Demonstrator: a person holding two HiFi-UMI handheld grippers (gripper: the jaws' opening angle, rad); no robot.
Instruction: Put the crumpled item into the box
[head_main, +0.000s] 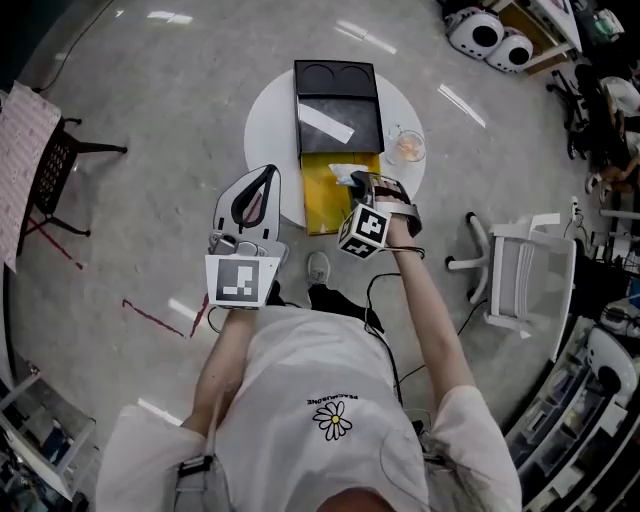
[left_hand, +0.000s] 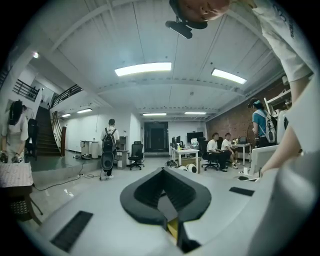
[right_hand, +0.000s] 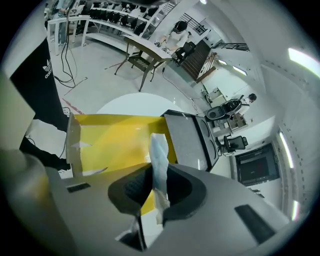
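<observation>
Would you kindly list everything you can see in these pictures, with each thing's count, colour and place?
table: one, white, round, ahead of the person
box: one, yellow, open, on the table's near edge
tray: one, black, on the table behind the box
strip: one, white, lying on the tray
glass: one, clear, on the table right of the box
tissue: one, whitish, crumpled, over the box
white chair: one, white, floor right of the table
black chair: one, black, floor far left
left tongs: one, grey with black pads, shut and empty, by the table's left edge
right tongs: one, grey with black pads, shut on the tissue above the box
</observation>
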